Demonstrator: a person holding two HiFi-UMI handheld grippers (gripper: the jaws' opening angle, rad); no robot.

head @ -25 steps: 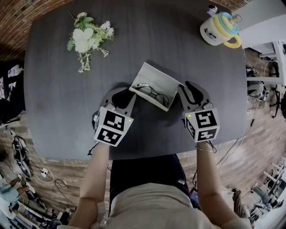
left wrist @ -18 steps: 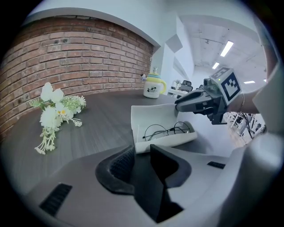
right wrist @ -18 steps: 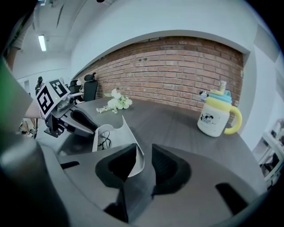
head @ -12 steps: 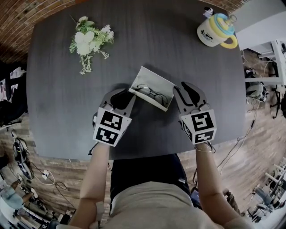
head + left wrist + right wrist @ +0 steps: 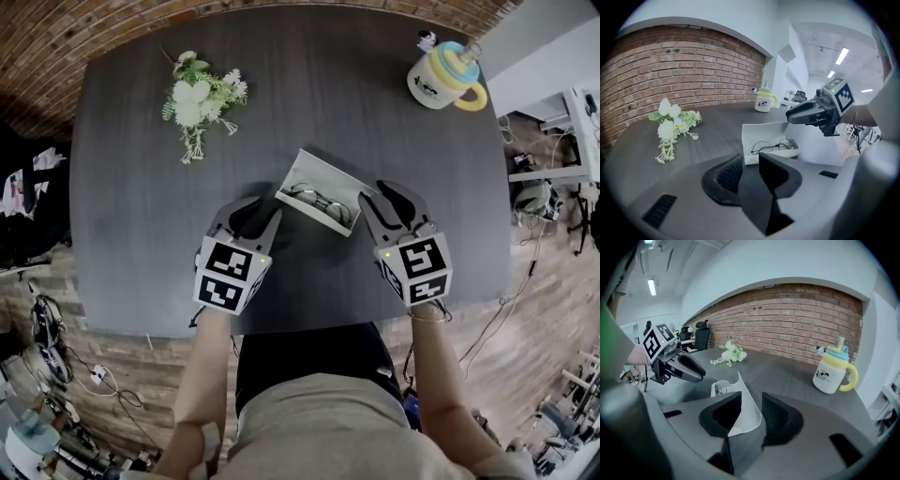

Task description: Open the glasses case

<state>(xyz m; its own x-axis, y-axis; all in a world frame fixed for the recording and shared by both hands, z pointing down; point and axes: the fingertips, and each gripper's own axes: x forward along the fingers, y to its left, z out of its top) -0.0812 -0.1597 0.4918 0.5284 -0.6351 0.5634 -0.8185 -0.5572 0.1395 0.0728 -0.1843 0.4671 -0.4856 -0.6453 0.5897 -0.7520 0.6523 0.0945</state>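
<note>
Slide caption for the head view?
Open glasses case, glasses inside, on the dark table; left gripper open beside it, right gripper's jaws just opening off the lid between them.

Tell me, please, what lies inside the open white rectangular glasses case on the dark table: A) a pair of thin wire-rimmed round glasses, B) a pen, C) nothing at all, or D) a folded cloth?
A: the thin wire-rimmed round glasses lie in the tray of the open white glasses case, plain in the head view.

- The glasses case (image 5: 314, 178) lies on the surface (image 5: 131, 216) between my left fingers (image 5: 272, 223) and right fingers (image 5: 408, 202), glasses (image 5: 323, 201) inside.
- Flowers (image 5: 202, 98) far left; cup (image 5: 441, 75) far right.
</note>
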